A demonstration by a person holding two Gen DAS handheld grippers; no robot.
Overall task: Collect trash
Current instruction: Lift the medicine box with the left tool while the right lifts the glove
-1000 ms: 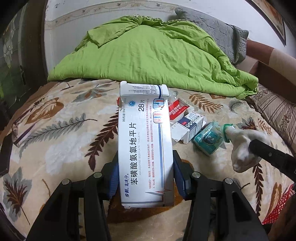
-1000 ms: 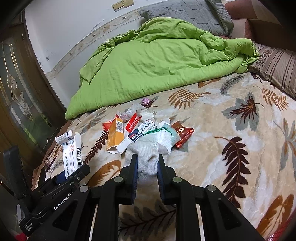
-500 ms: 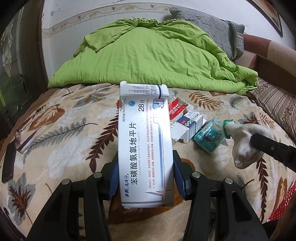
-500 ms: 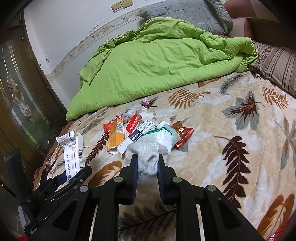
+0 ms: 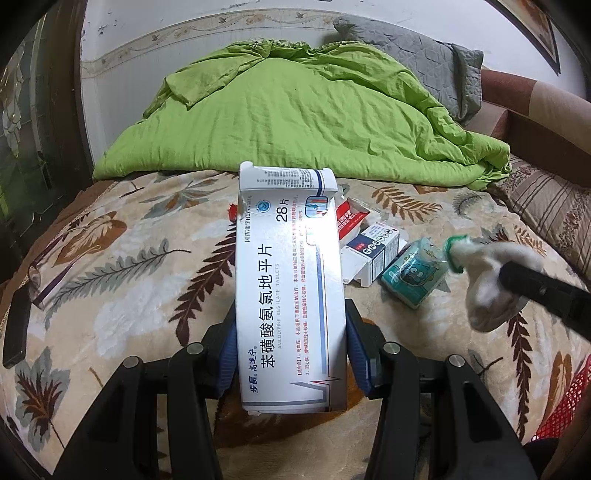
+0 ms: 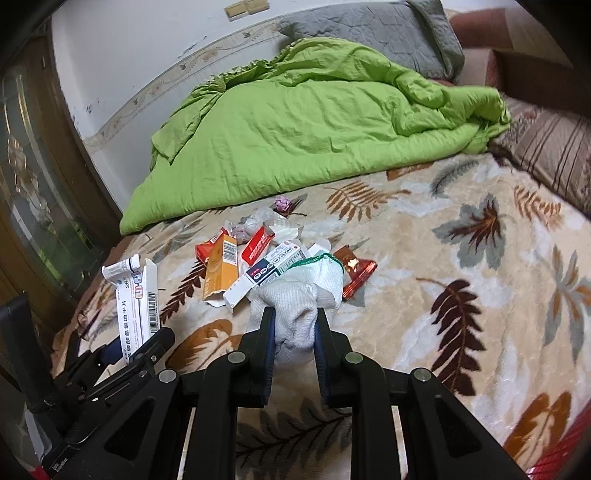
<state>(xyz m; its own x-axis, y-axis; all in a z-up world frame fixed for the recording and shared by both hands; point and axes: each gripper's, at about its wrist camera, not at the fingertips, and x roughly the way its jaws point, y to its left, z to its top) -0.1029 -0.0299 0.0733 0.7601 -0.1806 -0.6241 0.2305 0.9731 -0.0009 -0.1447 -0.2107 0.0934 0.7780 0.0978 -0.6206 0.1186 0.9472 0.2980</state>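
My left gripper [image 5: 290, 338] is shut on a tall white medicine box [image 5: 290, 280] with blue print, held upright above the bed; it also shows in the right wrist view [image 6: 135, 295]. My right gripper [image 6: 294, 325] is shut on a white knit glove [image 6: 301, 295] with a green cuff, also seen in the left wrist view [image 5: 487, 277]. On the leaf-patterned blanket [image 6: 461, 258] lies a pile of trash: an orange box [image 6: 221, 266], a red box [image 6: 258, 245], a white-and-blue box [image 6: 271, 269], a red wrapper [image 6: 354, 271], crumpled plastic [image 6: 258, 219] and a teal packet [image 5: 413, 273].
A green quilt [image 6: 314, 122] is heaped at the back with a grey pillow [image 6: 369, 33] behind it. A striped pillow [image 6: 554, 155] lies at the right. A black phone [image 5: 16, 328] and glasses [image 5: 40, 280] lie at the bed's left edge. Red mesh [image 5: 561, 406] shows at lower right.
Both grippers have drawn back slightly and risen, still holding the box and the glove. The trash pile has not moved.
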